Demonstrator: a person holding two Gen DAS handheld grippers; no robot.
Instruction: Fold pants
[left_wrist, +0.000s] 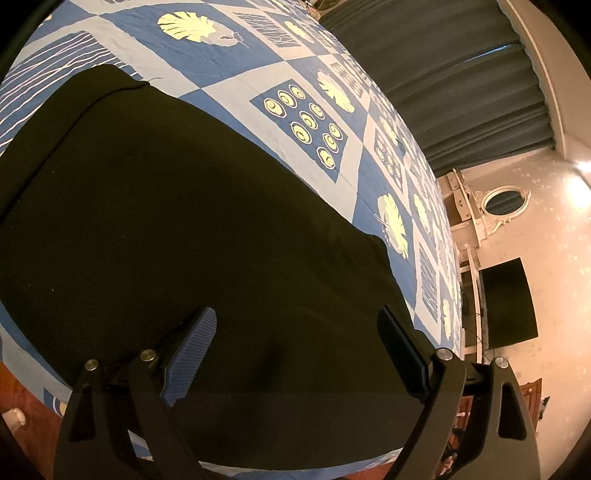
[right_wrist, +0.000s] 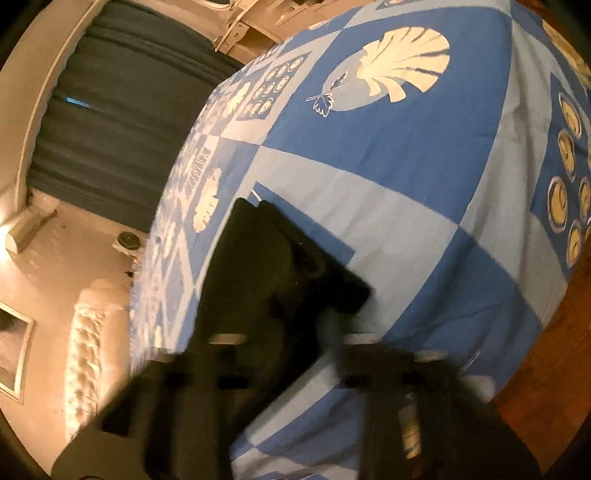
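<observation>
The black pants (left_wrist: 177, 229) are seen spread flat on a bedspread (left_wrist: 229, 70) of blue and pale squares printed with cream shells and ovals; in the left wrist view they fill the frame from 9 o'clock through the centre to 6 o'clock, with one corner reaching up toward 11 o'clock. The left gripper (left_wrist: 295, 354) is shown at 6 o'clock with its jaws spread wide apart, the ribbed blue pad (left_wrist: 192, 354) on one side and the dark finger (left_wrist: 402, 354) on the other, both held just over the dark cloth with nothing clamped between them; whether the tips touch the cloth cannot be told. At 3 o'clock in this view a grey curtain (left_wrist: 461, 81), an oval mirror (left_wrist: 506, 201) and a dark screen (left_wrist: 508, 302) on the wall are visible. In the right wrist view, which is blurred by motion, the pants (right_wrist: 280, 266) are seen as a dark folded mass running from the centre down to 7 o'clock, lying over the bedspread (right_wrist: 406, 155). The right gripper (right_wrist: 288, 354) is smeared across 6 o'clock and merges with the black cloth, so its jaws cannot be told to be apart or clamped. A strip of wooden floor (right_wrist: 554, 350) is shown at 4 o'clock.
</observation>
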